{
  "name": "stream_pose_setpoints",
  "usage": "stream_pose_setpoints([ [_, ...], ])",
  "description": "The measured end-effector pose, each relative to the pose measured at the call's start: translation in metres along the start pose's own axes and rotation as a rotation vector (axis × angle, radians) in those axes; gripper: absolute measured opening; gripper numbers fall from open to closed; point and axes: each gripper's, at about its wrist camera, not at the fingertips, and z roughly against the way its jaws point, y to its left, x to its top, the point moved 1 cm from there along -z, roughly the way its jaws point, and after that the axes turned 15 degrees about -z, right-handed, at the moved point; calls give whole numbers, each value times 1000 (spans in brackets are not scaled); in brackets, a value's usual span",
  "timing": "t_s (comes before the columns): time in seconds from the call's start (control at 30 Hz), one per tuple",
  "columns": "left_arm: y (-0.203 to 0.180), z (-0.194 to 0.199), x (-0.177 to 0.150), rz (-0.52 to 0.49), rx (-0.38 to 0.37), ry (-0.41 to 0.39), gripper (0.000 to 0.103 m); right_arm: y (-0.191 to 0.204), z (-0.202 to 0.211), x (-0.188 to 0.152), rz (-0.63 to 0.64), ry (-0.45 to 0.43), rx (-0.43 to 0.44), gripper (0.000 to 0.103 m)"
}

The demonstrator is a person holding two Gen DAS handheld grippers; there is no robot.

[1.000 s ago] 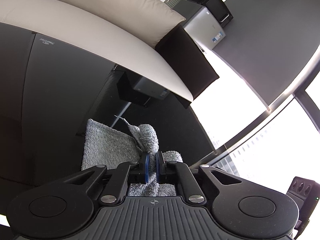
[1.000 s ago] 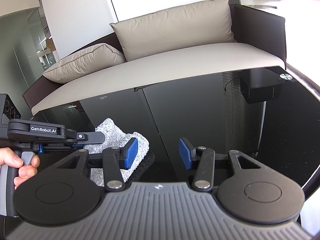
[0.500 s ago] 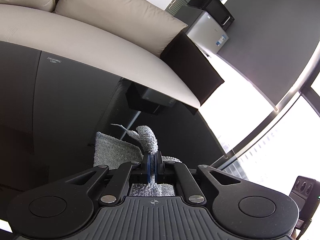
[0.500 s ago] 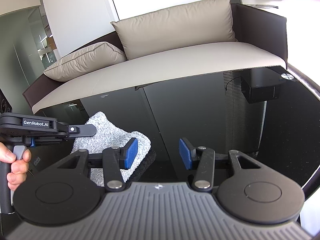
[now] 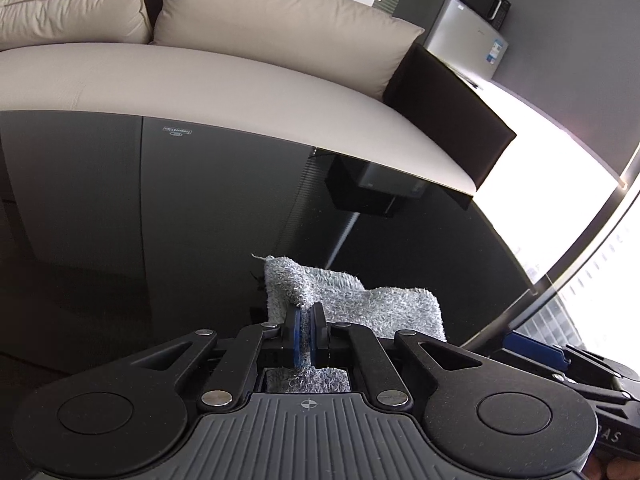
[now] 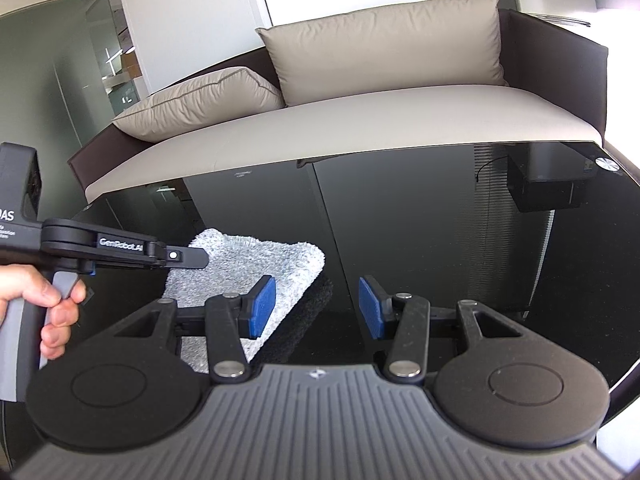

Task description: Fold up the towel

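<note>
A small grey terry towel [image 5: 360, 300] lies folded on the glossy black glass table [image 5: 160, 260]. My left gripper [image 5: 307, 330] is shut on the towel's near edge, with a fold of cloth pinched between its blue pads. In the right wrist view the towel [image 6: 256, 264] lies left of centre, and the left gripper [image 6: 200, 257] reaches over it from the left. My right gripper [image 6: 316, 306] is open and empty just above the table, to the right of the towel's corner.
A beige sofa [image 6: 400, 128] with cushions stands right behind the table's far edge. A small silver disc [image 6: 607, 163] sits at the table's far right corner. A fridge with a black microwave [image 5: 468, 24] stands beyond the sofa. A bright window is on the right.
My left gripper has carried the pinched towel edge over to the right, and the raised flap has come down flatter onto the rest of the towel. My right gripper has stayed open and still.
</note>
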Motion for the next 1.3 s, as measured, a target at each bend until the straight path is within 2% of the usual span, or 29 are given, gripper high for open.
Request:
stream_pose_setpoints([
  [0.03, 0, 0, 1, -1, -3, -4, 19, 3, 0, -2, 13, 2, 4, 48],
  [0.13, -2, 7, 2, 0, -4, -29, 27, 15, -1, -8, 64, 17, 23, 48],
  [0.23, -3, 15, 1, -14, 28, -39, 27, 26, -3, -15, 121, 31, 28, 48],
  [0.37, -4, 22, -4, -35, 90, -11, 27, 36, -3, -25, 204, 51, 19, 48],
  [0.43, -10, 27, -9, -84, 86, 14, 27, 41, -4, -30, 234, 64, 18, 48],
  [0.6, -30, 38, -17, -185, 74, 31, 27, 44, -13, -41, 284, 104, -53, 48],
  [0.7, -37, 40, -23, -221, 70, 46, 27, 41, -17, -42, 270, 113, -64, 49],
  [0.83, -49, 40, -33, -300, 93, 86, 27, 40, -17, -45, 277, 98, -89, 58],
  [1.07, -61, 48, -51, -353, 168, 125, 29, 36, -20, -42, 258, 97, -106, 58],
  [1.17, -62, 52, -53, -336, 191, 103, 29, 37, -20, -42, 266, 98, -108, 58],
  [1.3, -64, 59, -45, -331, 211, -9, 29, 37, -17, -42, 269, 91, -104, 58],
])
